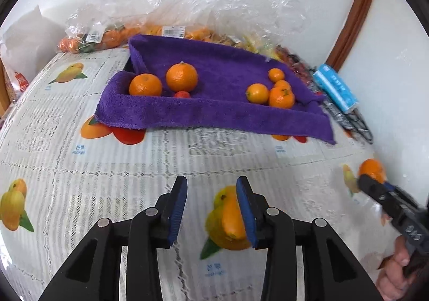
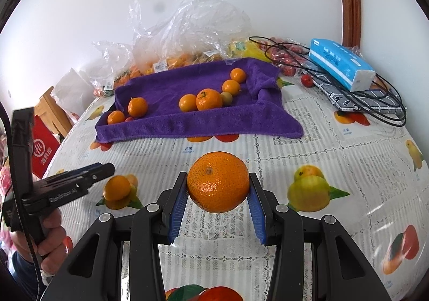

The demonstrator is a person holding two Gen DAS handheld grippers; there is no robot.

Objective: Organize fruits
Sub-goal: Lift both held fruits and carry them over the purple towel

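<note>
My right gripper [image 2: 217, 175] is shut on a large orange [image 2: 218, 181] and holds it just above the fruit-print tablecloth [image 2: 308, 140]. From the left wrist view this orange [image 1: 371, 166] shows at the far right in the right gripper [image 1: 367, 180]. My left gripper [image 1: 211, 180] stands open over the cloth with nothing between its blue pads; the right wrist view shows it [image 2: 104, 168] at the left, held by a hand [image 2: 51, 244]. Beyond lies a tray lined with a purple towel [image 1: 214, 113]. Two big oranges [image 1: 181, 77] and a small red fruit [image 1: 182, 94] sit at its left, several small ones [image 1: 281, 97] at its right.
Clear plastic bags of fruit [image 2: 171, 40] pile up against the wall behind the tray. A blue tissue pack [image 2: 340, 62], black cables [image 2: 348, 97], a folded cloth and a loose red fruit [image 2: 306, 80] lie at the back right. A red bag [image 2: 44, 150] stands off the table's left edge.
</note>
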